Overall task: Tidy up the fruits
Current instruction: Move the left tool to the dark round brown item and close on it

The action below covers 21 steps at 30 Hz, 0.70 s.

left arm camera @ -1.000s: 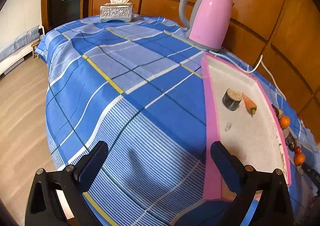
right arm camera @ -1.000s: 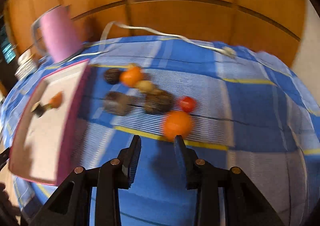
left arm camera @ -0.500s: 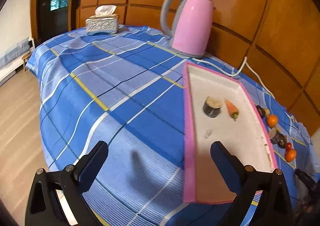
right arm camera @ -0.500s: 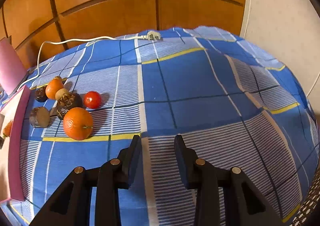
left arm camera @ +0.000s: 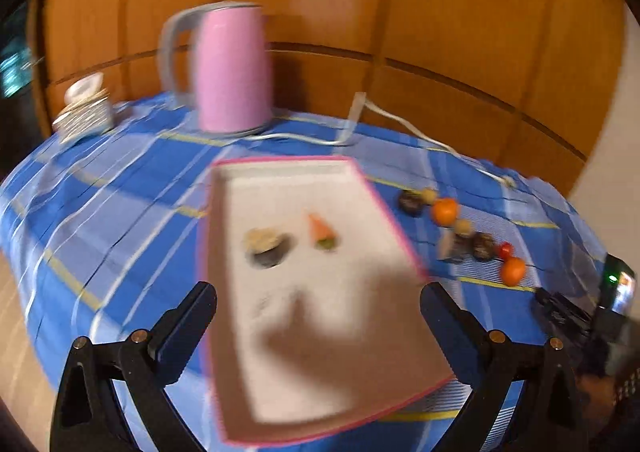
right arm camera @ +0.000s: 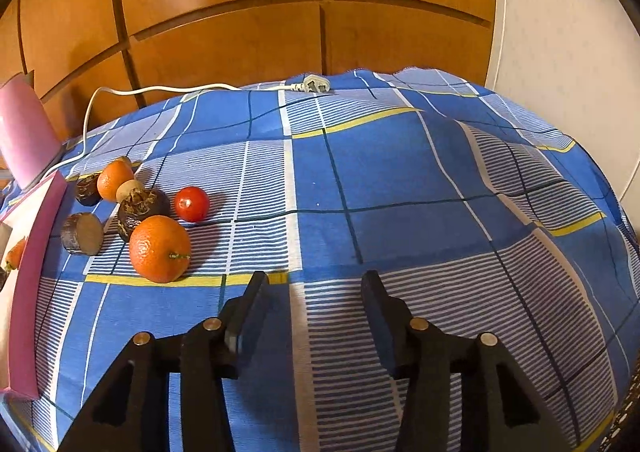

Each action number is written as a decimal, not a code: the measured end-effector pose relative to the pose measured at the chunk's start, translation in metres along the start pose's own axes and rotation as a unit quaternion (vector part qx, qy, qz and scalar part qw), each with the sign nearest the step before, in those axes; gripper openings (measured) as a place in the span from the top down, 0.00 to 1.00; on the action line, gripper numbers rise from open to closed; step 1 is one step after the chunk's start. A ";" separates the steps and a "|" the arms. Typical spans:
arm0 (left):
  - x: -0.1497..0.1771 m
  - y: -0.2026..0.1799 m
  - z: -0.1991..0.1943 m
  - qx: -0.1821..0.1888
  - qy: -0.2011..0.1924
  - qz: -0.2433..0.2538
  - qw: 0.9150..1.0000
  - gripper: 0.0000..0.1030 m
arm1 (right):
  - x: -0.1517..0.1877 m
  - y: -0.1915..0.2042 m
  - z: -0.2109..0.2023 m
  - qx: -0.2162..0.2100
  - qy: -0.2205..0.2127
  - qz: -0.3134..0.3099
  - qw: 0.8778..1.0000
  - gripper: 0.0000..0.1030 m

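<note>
Barely begun: the pink tray [left arm camera: 224, 248] holds only a carrot [left arm camera: 320, 230] and one dark piece, while oranges [right arm camera: 160, 248] (plus a tomato [right arm camera: 192, 204]) lie on the counter [right arm camera: 400, 192]. Left tongs [left arm camera: 318, 310] apart; right tongs [right arm camera: 314, 292] opening, empty.

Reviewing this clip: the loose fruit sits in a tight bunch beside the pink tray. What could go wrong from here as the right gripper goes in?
1. The near orange touches a dark root piece, so closing on it could knock its neighbours, and the round tomato might roll across the cloth.
2. The right gripper, its jaws opening with nothing between them, may not yet be wide enough for that orange.
3. The tray rim stands raised and could catch a low carry.
</note>
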<state>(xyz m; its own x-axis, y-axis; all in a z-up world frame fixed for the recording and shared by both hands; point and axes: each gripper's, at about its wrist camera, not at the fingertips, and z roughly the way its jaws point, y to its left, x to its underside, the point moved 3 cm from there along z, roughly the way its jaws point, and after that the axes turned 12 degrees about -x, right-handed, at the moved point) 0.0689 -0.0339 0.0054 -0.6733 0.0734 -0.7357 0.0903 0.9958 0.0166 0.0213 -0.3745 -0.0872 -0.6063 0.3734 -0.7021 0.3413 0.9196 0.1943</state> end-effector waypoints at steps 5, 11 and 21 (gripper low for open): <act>-0.017 -0.040 0.012 0.045 0.007 0.025 0.999 0.04 | 0.001 0.001 0.000 -0.006 -0.004 0.001 1.000 0.49; -0.028 -0.075 0.035 0.091 0.048 0.034 0.994 0.15 | 0.002 0.001 -0.001 -0.010 -0.009 0.003 1.000 0.47; -0.057 -0.109 0.087 0.109 0.091 0.045 0.989 0.42 | 0.002 0.003 0.000 -0.015 -0.012 -0.001 1.000 0.42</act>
<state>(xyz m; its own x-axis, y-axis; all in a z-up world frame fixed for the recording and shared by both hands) 0.1614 -0.1516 -0.0132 -0.7750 0.1895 -0.6028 0.2986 0.9506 -0.0851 0.0205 -0.3711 -0.0882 -0.5893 0.3695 -0.7185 0.3189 0.9235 0.2134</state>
